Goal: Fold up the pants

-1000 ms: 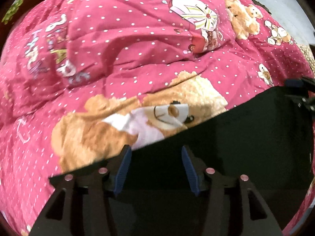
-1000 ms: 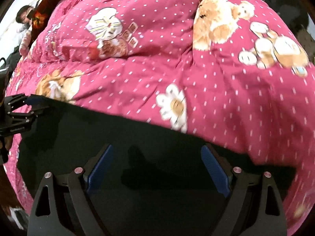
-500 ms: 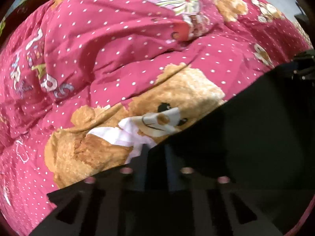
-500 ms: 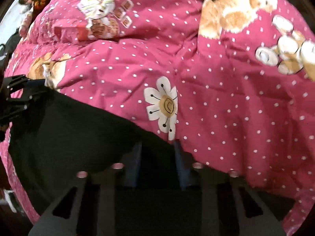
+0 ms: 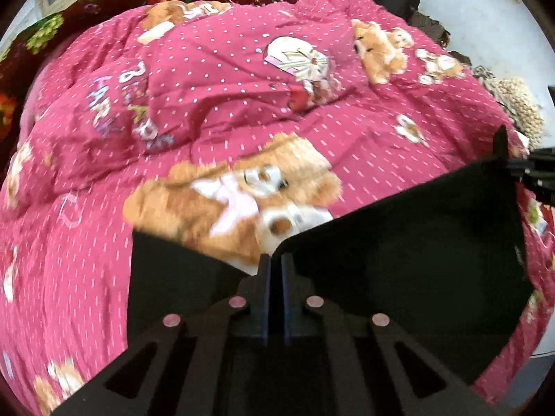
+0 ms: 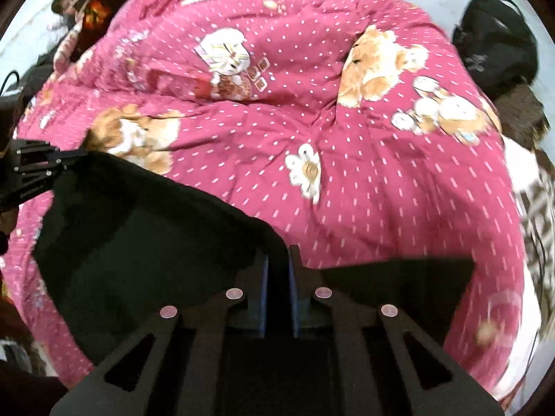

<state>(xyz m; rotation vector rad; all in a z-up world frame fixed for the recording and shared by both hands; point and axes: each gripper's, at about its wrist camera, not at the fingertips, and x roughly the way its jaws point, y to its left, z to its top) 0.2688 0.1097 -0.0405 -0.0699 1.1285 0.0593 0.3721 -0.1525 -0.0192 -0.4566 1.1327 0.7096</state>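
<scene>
The black pants [image 5: 399, 260] are stretched between both grippers above a pink quilt. My left gripper [image 5: 275, 260] is shut on the pants' edge, with cloth hanging to its left and right. My right gripper [image 6: 278, 260] is shut on the same edge of the pants [image 6: 145, 242] further along. The right gripper shows at the right edge of the left wrist view [image 5: 534, 173], and the left gripper at the left edge of the right wrist view [image 6: 41, 170]. The lifted edge runs taut between them.
The pink dotted quilt [image 5: 225, 104] with teddy bear prints covers the bed [image 6: 347, 190]. A black bag [image 6: 492, 45] lies at the far right. A dark floral blanket [image 5: 31, 41] lies at the far left. A knitted beige item [image 5: 517, 107] sits at the right.
Both grippers went from open over the pants to shut on the edge, then lifted it off the quilt. The views pulled back and show more of the bed.
</scene>
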